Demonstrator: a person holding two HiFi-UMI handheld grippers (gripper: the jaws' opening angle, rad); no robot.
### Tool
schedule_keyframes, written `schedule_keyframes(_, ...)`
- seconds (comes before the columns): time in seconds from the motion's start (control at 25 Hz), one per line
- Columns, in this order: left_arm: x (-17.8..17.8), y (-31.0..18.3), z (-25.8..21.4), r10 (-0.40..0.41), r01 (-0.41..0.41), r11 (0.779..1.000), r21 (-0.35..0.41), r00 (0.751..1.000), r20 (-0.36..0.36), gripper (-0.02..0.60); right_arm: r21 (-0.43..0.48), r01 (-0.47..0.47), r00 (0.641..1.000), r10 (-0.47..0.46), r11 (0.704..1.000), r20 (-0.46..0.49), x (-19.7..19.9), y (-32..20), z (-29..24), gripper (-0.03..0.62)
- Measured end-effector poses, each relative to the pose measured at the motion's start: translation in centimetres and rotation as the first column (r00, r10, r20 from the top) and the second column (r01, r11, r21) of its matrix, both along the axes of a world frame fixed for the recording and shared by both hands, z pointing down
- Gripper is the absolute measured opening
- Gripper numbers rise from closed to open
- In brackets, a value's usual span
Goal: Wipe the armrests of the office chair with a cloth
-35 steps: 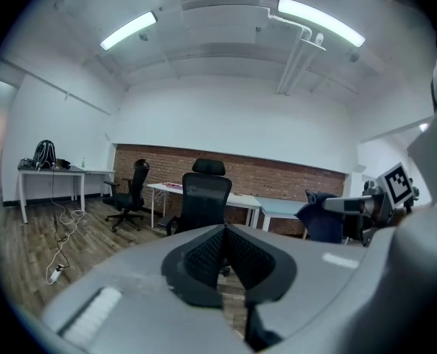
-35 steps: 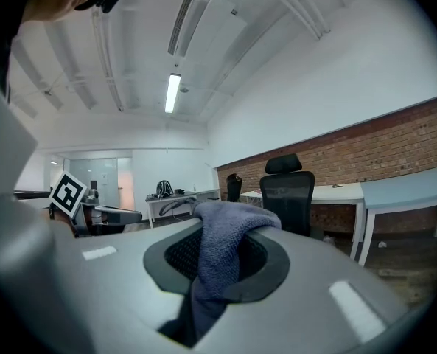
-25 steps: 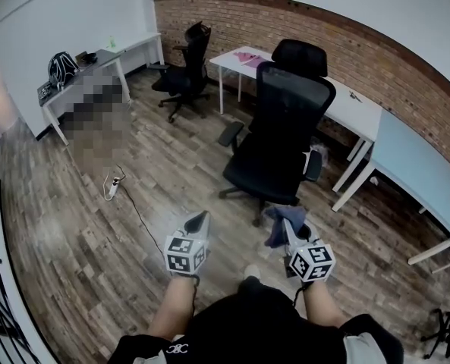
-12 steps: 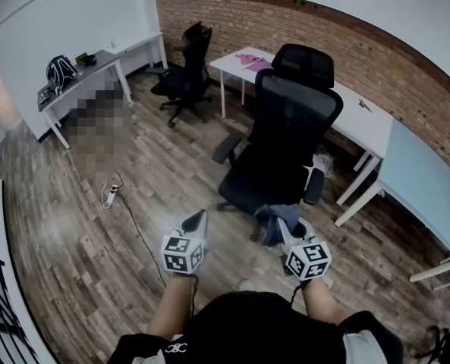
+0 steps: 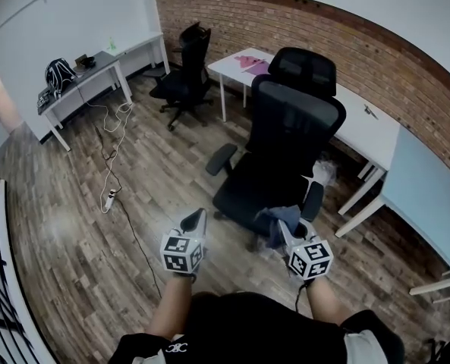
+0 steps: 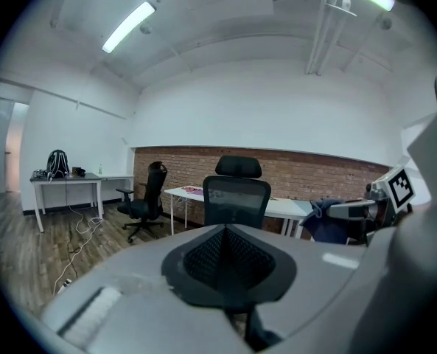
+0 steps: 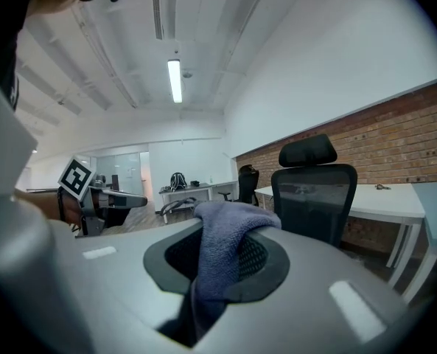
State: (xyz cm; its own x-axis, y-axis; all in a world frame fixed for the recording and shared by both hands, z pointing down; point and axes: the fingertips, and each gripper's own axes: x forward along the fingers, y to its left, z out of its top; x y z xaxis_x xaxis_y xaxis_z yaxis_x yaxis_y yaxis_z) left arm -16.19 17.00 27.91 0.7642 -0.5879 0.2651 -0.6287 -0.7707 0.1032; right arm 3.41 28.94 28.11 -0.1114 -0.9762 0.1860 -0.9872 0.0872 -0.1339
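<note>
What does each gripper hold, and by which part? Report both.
The right gripper is shut on the blue-grey fabric cloth, pinching a bunched fold; the cloth humps above the jaws and hangs below. The left gripper is shut, holding nothing.

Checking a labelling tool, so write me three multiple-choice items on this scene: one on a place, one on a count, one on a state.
1. Where is the blue cloth?
A) on the white desk
B) in the right gripper's jaws
C) on the floor

2. How many black office chairs does the head view show?
A) one
B) two
C) four

3. How do the left gripper's jaws stand?
A) wide apart
B) shut on a cable
C) together, with nothing between them

Key:
1 B, the right gripper view shows it pinched between the jaws.
2 B, there is a near chair and a far chair.
3 C, the left gripper view shows the two jaws meeting.
</note>
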Motion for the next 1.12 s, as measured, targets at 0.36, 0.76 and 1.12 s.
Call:
schedule_keyframes(0.36, 0.0, -2.9, 1.8, -0.047, 0.047, 0.999, -0.022, 0.999, 0.027, 0.005, -0.054, 0.102, 0.995, -0.102, 0.993, 0.004, -0.5, -3.3, 2.9, 0.058)
schedule_keyframes(0.76, 1.8, -10.4, 3.9, -0.032, 0.032, 0.999, -0.037, 0.999, -0.001, 0.005, -0.073, 0.155, 0.987, -0.157, 0.985, -0.026, -0.9, -10.6, 4.0, 0.058)
schedule_keyframes(1.12, 3.4, -20.4, 6.0, 0.031, -0.029, 0.996, -0.081, 0.999, 0.031, 0.005, -0.106, 0.105, 0.994, -0.107, 0.989, -0.007, 0.9, -20.8, 5.2, 0.057)
